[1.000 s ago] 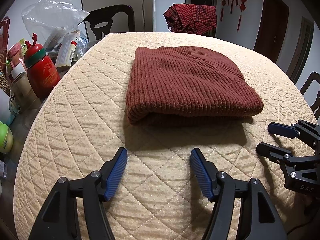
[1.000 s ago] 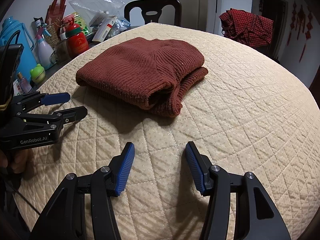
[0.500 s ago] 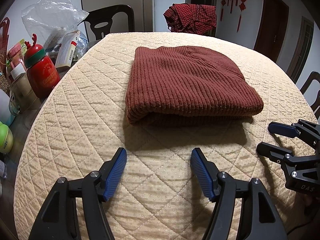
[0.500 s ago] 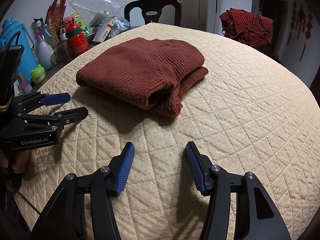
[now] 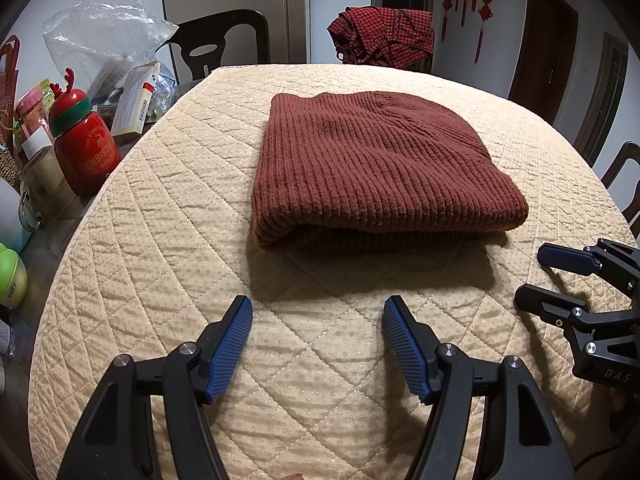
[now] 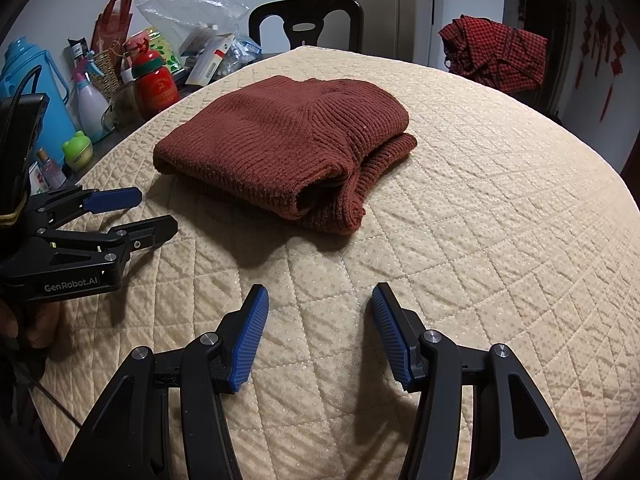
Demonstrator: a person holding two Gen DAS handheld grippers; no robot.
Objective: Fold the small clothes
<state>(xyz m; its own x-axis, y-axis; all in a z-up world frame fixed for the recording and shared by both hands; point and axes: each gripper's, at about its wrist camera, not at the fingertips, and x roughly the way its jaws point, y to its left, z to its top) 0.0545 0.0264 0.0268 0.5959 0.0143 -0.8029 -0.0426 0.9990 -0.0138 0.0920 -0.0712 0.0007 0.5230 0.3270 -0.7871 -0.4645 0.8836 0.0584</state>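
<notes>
A rust-brown ribbed knit garment (image 5: 372,168) lies folded in a thick rectangle on the quilted beige table cover (image 5: 160,240); it also shows in the right wrist view (image 6: 288,148), its layered open edges facing my right side. My left gripper (image 5: 316,316) is open and empty, hovering above the cover short of the garment's near fold. My right gripper (image 6: 316,300) is open and empty, also short of the garment. Each gripper shows in the other's view, the right (image 5: 540,276) and the left (image 6: 154,212).
A red bottle (image 5: 86,148), boxes, a plastic bag (image 5: 104,36) and other bottles crowd the table's left side beyond the cover. A dark chair (image 5: 216,44) stands behind. A red checked cloth (image 5: 384,36) hangs over another chair at the back.
</notes>
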